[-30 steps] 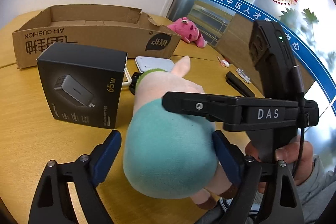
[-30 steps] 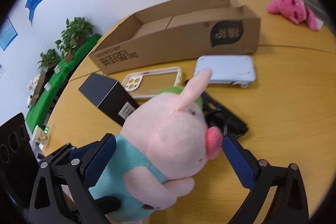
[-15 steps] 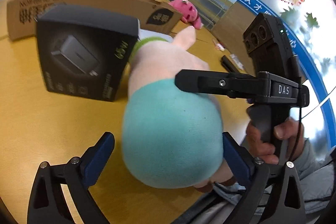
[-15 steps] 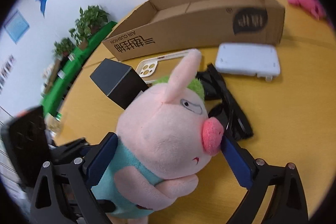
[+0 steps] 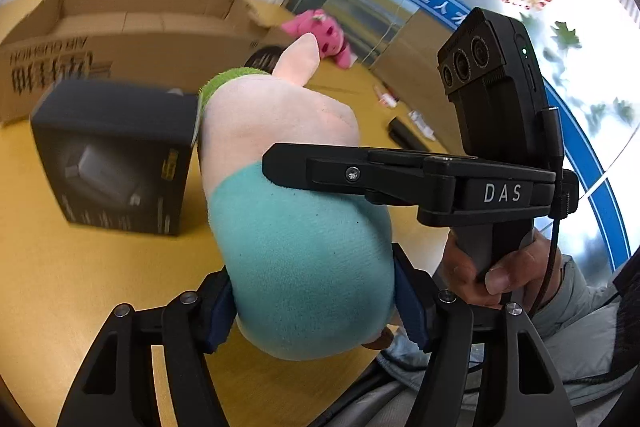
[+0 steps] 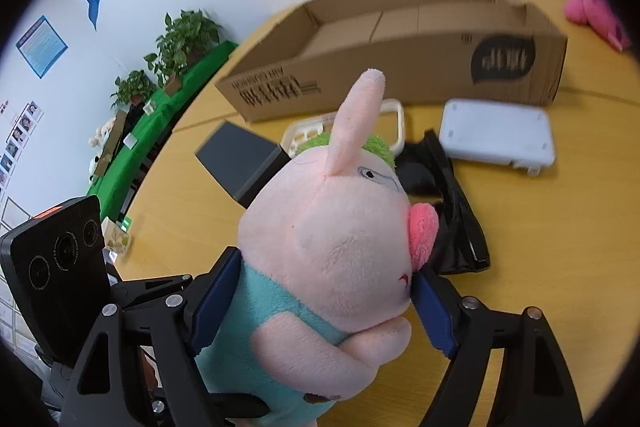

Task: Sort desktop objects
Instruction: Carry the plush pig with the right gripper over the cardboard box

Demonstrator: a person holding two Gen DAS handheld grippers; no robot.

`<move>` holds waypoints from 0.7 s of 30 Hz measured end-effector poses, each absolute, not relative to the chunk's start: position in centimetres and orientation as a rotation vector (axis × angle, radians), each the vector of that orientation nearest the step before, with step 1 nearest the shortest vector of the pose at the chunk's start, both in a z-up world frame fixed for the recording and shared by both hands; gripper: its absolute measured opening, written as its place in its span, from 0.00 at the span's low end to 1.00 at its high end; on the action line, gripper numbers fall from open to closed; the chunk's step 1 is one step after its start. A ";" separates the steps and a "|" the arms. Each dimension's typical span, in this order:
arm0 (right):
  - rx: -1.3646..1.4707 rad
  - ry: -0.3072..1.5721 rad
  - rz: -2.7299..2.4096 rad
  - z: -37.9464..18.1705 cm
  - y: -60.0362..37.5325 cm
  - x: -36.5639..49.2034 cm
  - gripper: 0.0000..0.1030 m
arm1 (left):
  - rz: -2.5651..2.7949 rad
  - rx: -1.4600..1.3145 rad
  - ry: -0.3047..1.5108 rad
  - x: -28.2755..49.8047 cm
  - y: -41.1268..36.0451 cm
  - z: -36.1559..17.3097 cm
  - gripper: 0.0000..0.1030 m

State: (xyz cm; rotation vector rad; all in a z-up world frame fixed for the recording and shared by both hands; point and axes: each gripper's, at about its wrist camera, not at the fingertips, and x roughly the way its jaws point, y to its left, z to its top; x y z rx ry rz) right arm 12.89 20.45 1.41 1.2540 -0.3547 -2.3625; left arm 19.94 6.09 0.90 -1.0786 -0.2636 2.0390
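Pink plush pig toy with a teal shirt and green hair [image 5: 304, 259] sits nearest, clamped at its body between the blue pads of the left gripper [image 5: 314, 301]; the right gripper [image 6: 320, 301] presses its blue pads on the same toy at the neck and cheek, so both tongs grasp it, raised above the yellow wooden table [image 6: 540, 227]. Just behind the pig stands a black rectangular charger carton [image 5: 112, 155]. Beyond it lie black folded sunglasses [image 6: 452, 211], a cream phone case [image 6: 396, 119] and a white flat plastic device [image 6: 498, 135]. Farther back rests a long open brown cardboard box [image 6: 400, 39], with a small magenta plush toy [image 5: 324, 35] near the table's far edge. White walls carry blue posters, green potted plants [image 6: 180, 39] stand at the side, and glass panels shine opposite. Compared with one second ago, the left pads have closed onto the pig's teal body, and the toy appears higher in the right view.
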 end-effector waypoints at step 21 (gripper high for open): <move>0.509 0.015 -2.619 25.8 17.5 5.8 0.76 | 2.266 -0.467 -0.024 10.5 1.3 23.8 0.69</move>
